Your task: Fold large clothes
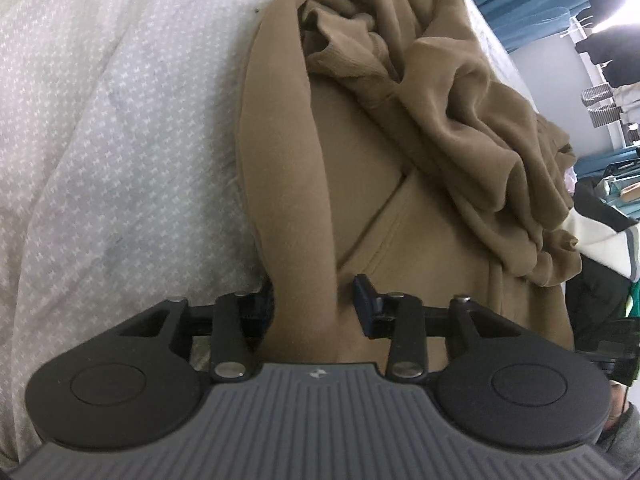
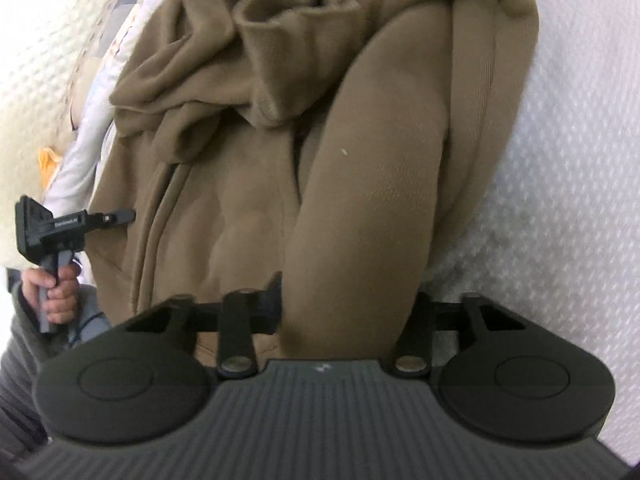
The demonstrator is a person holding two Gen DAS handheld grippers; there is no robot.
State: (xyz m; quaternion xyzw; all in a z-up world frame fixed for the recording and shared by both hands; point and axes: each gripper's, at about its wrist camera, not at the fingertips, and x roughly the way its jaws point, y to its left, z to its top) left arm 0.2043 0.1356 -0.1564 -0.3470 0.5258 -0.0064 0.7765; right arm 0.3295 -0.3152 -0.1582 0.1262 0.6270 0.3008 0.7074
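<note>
Left tongs [image 1: 316, 300] clamped on a thick fold of the brown hoodie [image 1: 400, 128], looks like a sleeve running up toward 12. Right tongs [image 2: 348, 300] clenched on another fat sleeve-like roll, same deal, heading up to 1 o'clock. Rest of the hoodie bunched at 12 to 2 in the left view, 10 to 12 in the right, all lying on the patterned bedspread [image 1: 100, 120]. Soft, heavy-ish fleece, floppy, probably won't slip. Better grabbed at hem corners or shoulder seams, honestly.
</note>
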